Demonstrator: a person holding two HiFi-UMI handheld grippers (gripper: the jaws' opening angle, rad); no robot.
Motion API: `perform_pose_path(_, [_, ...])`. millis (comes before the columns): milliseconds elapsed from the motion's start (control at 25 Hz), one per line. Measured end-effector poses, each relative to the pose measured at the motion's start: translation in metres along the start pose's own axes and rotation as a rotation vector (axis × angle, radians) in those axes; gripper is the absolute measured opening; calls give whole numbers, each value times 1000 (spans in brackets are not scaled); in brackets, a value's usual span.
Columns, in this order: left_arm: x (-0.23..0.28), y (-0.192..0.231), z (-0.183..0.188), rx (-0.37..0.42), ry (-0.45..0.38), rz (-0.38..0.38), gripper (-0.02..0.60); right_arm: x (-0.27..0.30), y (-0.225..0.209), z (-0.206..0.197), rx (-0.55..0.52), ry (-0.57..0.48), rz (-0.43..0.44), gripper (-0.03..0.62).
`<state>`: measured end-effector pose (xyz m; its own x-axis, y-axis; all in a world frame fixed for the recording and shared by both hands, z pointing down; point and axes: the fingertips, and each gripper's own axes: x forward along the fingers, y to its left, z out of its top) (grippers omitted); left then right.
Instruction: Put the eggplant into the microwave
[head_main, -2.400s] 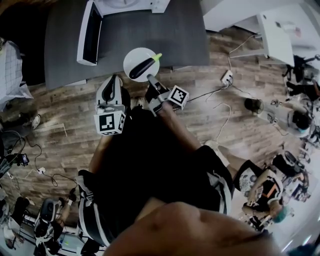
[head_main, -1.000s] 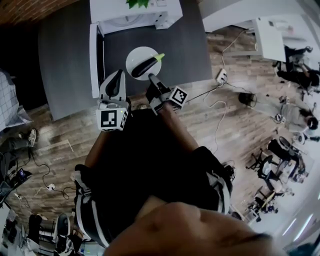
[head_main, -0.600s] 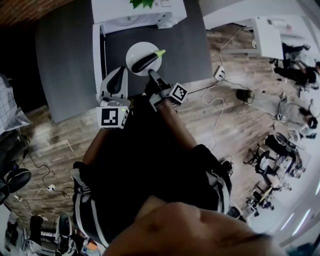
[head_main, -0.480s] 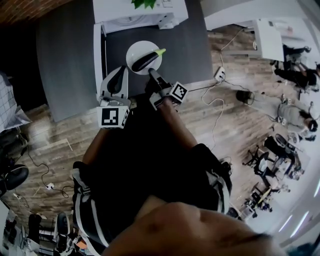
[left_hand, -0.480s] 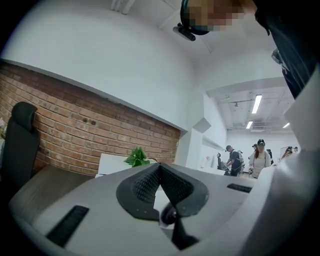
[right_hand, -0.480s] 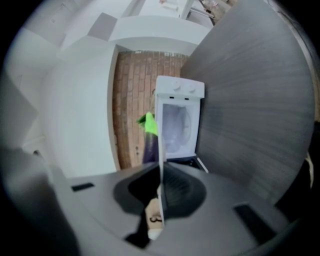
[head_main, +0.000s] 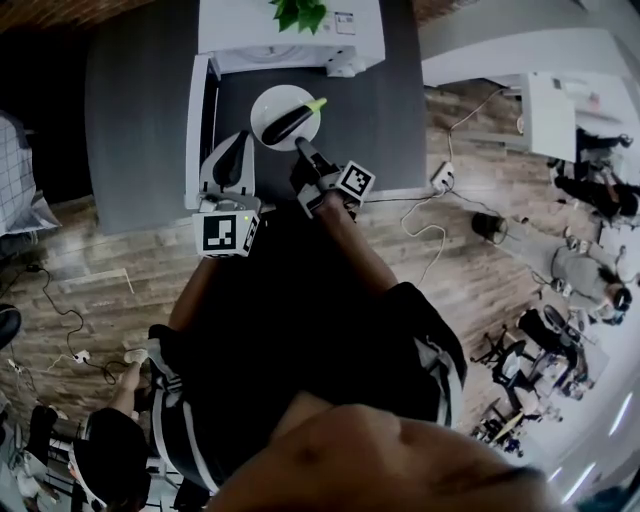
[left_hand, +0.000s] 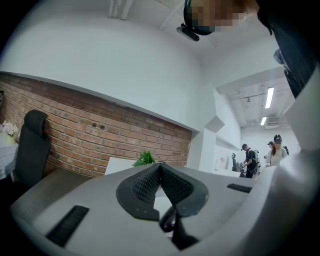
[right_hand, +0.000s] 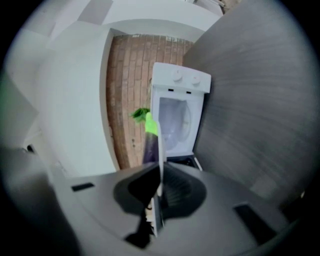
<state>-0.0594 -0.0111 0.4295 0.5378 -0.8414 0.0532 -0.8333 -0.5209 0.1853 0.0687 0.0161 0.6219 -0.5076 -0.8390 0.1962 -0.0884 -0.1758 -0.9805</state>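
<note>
A dark purple eggplant (head_main: 287, 120) with a green stem lies on a white plate (head_main: 268, 100) held above the grey table (head_main: 140, 120). My right gripper (head_main: 300, 149) is shut on the plate's near rim. From the right gripper view the plate (right_hand: 161, 160) shows edge-on between the jaws, the eggplant (right_hand: 149, 145) lying on it. Straight ahead stands the white microwave (right_hand: 180, 110), its cavity showing. In the head view the microwave (head_main: 290, 30) has its door (head_main: 197, 130) swung open to the left. My left gripper (head_main: 237, 142) hovers beside the door, shut and empty (left_hand: 160, 165).
A green plant (head_main: 300, 12) sits on top of the microwave. Behind it runs a brick wall (left_hand: 75, 130). A power strip (head_main: 443, 176) and cables lie on the wooden floor at the right, where several people stand further off.
Both grippers have moved toward the microwave, the right one carrying the plate with the eggplant. The plate now hangs just in front of the open cavity.
</note>
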Motion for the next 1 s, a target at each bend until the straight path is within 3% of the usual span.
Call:
perform_pose_path(320, [22,-1,3,5,-19,72,35,16,-9,29,-15,51,-1,40])
perform_pose_path(1000, [47,-4,10,38,-34,98,35,55,-27,65,-7,73,-7,40])
